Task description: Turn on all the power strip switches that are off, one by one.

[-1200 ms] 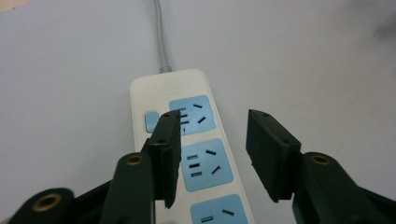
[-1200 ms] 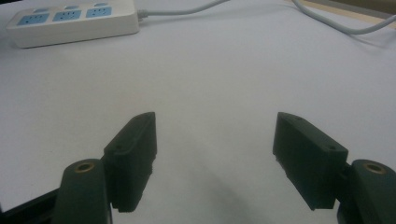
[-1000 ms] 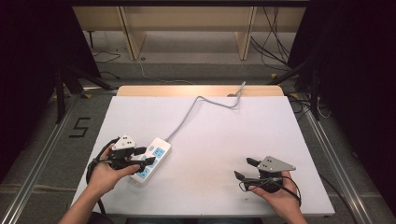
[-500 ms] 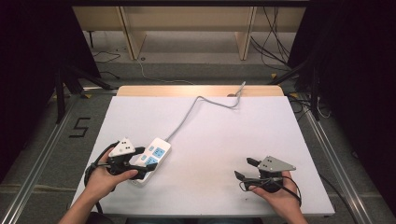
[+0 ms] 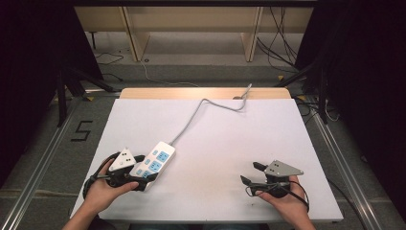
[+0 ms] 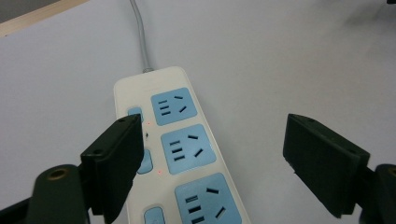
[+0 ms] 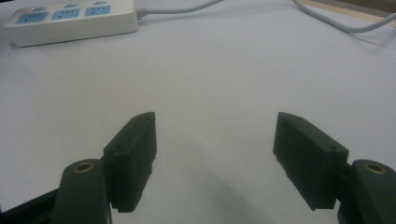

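**The room around my bench**

I work at a table (image 5: 287,143) with a white top that fills the lower middle of the high view; a pale wooden edge (image 5: 143,93) runs along its far side. Beyond it, at the top centre, stands a light wooden frame with two upright legs (image 5: 136,38) on a grey floor (image 5: 201,72). Loose dark cables (image 5: 280,40) lie on that floor at the upper right. Black curtains (image 5: 28,72) close off both sides. Metal rails (image 5: 45,153) run along the floor on either side, and a number 5 (image 5: 81,130) is marked on the floor at the left. The light is even and soft.
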Tool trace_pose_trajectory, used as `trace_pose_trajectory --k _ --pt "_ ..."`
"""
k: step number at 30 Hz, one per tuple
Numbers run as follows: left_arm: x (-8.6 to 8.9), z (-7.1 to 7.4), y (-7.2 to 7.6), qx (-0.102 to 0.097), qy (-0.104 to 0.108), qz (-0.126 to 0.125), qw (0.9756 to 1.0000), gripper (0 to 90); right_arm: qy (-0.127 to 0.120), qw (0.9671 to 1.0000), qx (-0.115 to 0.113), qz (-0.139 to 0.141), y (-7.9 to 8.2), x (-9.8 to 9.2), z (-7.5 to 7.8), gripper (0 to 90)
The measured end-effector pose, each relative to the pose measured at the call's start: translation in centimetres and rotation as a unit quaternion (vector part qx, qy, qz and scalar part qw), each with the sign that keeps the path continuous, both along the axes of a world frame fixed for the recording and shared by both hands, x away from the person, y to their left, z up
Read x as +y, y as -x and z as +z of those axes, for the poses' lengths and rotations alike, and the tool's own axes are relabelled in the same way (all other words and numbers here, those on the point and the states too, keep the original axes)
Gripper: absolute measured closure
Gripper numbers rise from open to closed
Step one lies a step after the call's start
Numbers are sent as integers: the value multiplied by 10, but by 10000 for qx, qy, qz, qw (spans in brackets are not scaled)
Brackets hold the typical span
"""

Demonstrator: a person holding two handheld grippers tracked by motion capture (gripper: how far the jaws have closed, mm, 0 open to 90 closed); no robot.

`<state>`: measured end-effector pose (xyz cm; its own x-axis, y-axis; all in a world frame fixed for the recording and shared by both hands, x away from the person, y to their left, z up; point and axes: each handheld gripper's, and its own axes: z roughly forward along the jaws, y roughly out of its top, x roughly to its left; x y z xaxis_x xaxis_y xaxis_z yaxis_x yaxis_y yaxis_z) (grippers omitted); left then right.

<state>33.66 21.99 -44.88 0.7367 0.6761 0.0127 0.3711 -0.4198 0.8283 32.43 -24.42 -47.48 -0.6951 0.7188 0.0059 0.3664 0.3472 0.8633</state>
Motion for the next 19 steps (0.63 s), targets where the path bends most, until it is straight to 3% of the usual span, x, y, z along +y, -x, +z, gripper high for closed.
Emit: trace_pose_trajectory --k 7,19 --pt "4 -4 5 -55 28 213 9998 200 9 10000 -5 12 0 0 0 312" --pt "-4 -7 6 -66 -8 194 9998 195 16 10000 -13 18 -1 0 0 312"
